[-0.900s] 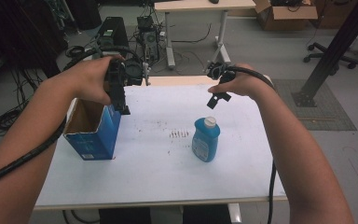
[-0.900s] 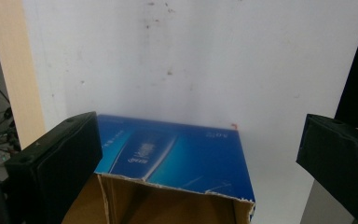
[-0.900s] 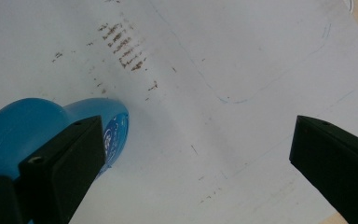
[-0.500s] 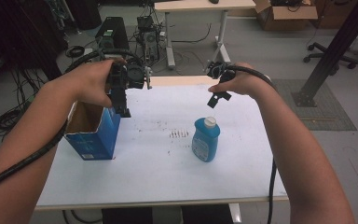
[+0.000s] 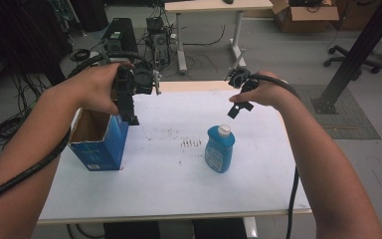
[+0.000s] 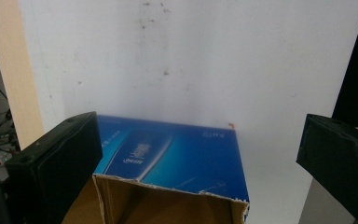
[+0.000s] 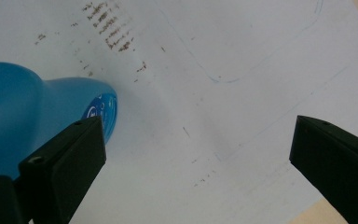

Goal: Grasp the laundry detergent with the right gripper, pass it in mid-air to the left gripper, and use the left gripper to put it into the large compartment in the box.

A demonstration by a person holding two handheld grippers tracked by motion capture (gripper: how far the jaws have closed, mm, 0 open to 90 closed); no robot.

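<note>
An open-topped blue cardboard box stands at the left of the white table. My left gripper hovers above the box's right rim, pointing down, open and empty. From the left gripper view, the box lies below and between the wide-apart jaws. A blue bottle with a white cap stands upright near the table's middle right. My right gripper hangs open a little above and behind the cap. The bottle shows at the left of the right gripper view, beside the left jaw, untouched.
Dark smudges mark the tabletop between box and bottle. Past the far table edge are a second desk, cables and equipment on the floor, a cardboard box and an office chair.
Both hands hold almost still over the last second; the box and bottle have not moved.
</note>
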